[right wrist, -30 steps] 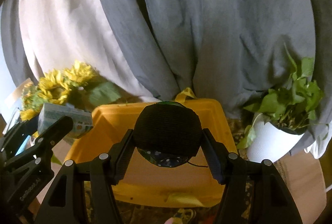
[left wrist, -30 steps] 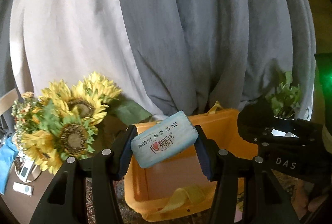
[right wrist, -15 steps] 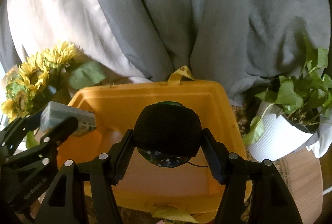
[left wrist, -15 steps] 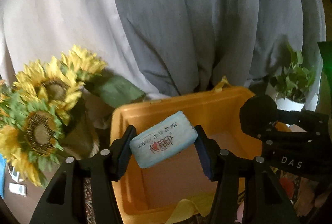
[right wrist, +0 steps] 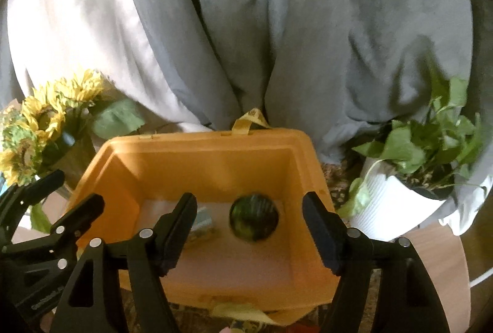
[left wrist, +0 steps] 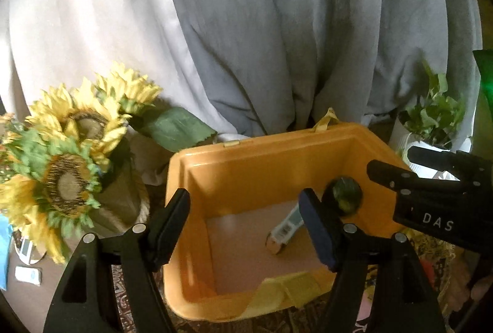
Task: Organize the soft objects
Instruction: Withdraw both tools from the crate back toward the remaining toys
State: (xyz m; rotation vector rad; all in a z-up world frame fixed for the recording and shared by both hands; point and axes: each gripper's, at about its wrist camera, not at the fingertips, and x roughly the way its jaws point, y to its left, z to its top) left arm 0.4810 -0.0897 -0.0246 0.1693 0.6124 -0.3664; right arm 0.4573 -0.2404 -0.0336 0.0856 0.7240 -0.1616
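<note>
A home: draped curtains (right wrist: pixel 277 40), sunflowers (left wrist: pixel 71 166), potted plant (right wrist: pixel 425 160), patterned rug (right wrist: pixel 336 179).

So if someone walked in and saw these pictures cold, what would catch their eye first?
Probably the bright orange bin in the middle, with a dark green round soft thing and a pale blue tissue pack inside it. Next, the sunflowers left of the bin and the leafy plant in a white pot to its right, all against grey and white drapes.
</note>
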